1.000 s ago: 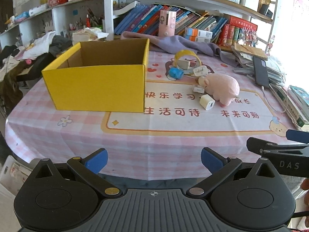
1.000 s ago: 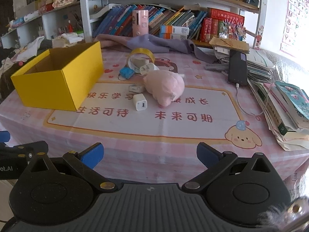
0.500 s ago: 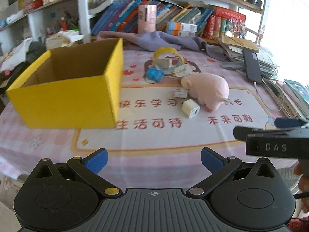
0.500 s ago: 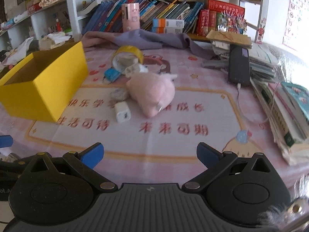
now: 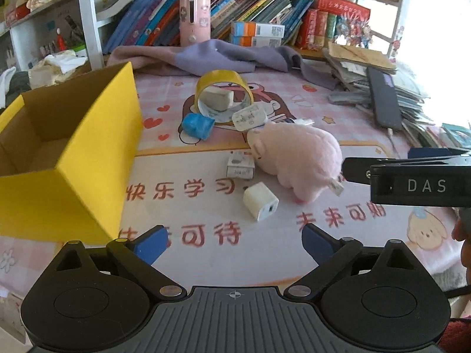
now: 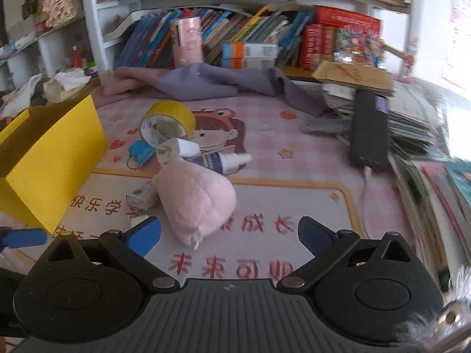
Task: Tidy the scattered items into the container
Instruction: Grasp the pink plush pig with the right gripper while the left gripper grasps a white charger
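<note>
An open yellow cardboard box point(image 5: 73, 158) stands at the left of the table; it also shows in the right wrist view point(image 6: 53, 158). A pink plush pig point(image 5: 297, 158) point(image 6: 194, 200) lies mid-table. Around it lie a white charger cube point(image 5: 260, 201), a small white carton point(image 5: 240, 166), a blue object point(image 5: 197, 125), a yellow tape roll point(image 5: 222, 88) and a white tube point(image 6: 219, 161). My left gripper point(image 5: 234, 242) is open and empty, a little short of the charger cube. My right gripper point(image 6: 229, 235) is open and empty, with the pig just ahead of its fingers.
A purple cloth point(image 5: 212, 58) lies at the back below a shelf of books point(image 5: 256, 14). A stack of papers and books point(image 6: 412, 135) with a black device point(image 6: 369, 132) on it lines the right edge. The pink mat point(image 5: 206, 235) covers the table.
Both grippers have moved forward over the table toward the scattered items. The right gripper has closed in on the pig. Both stay open.
</note>
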`<state>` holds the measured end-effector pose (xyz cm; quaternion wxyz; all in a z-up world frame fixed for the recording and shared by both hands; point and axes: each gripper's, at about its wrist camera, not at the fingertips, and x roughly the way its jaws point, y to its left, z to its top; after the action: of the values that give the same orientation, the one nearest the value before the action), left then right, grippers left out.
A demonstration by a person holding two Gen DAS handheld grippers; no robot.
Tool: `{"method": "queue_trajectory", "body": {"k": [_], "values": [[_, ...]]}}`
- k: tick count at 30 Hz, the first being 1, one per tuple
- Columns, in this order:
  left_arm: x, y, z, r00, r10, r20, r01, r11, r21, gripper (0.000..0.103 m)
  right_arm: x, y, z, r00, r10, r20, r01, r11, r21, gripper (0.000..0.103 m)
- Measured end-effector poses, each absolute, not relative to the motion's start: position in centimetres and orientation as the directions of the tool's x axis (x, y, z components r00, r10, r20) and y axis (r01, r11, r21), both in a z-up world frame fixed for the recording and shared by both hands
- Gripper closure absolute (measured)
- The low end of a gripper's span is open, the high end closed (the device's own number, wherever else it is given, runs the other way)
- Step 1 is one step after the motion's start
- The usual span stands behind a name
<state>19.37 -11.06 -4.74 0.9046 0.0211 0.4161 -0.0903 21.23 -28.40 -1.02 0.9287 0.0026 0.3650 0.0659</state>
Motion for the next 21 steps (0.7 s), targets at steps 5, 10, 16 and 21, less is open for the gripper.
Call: {"method": "queue_trajectory", "body": {"k": [5,10,16,21], "values": [[21.4,-12.2,-5.5,0.622,-0.106,-0.776,0.151,0.988,-0.015,0.017,24.7,-27.9,-1.7,0.687,0.211,-0.695,-0.23,0.971,0.067,0.004],[23.2,-13.1,-6.5,0.598,-0.07,-0.798,0.12,0.993,0.004,0.029,27.9,-26.7,-2.8,0.633,0.28,-0.722,-0.342,0.937,0.064,0.009],[24.6,-14.2,-7.5,0.56,-0.073,-0.825,0.12,0.993,-0.007,0.039,30.9,-26.4,-4.7,0.559,0.322,-0.764,-0.398,0.913,0.094,0.022],[25.8,-15.3,-8.1,0.538,-0.079,-0.839,0.136,0.991,-0.007,0.052,31.6,-27.4,-5.1,0.526,0.369,-0.766,-0.42,0.896,0.144,0.035]]}}
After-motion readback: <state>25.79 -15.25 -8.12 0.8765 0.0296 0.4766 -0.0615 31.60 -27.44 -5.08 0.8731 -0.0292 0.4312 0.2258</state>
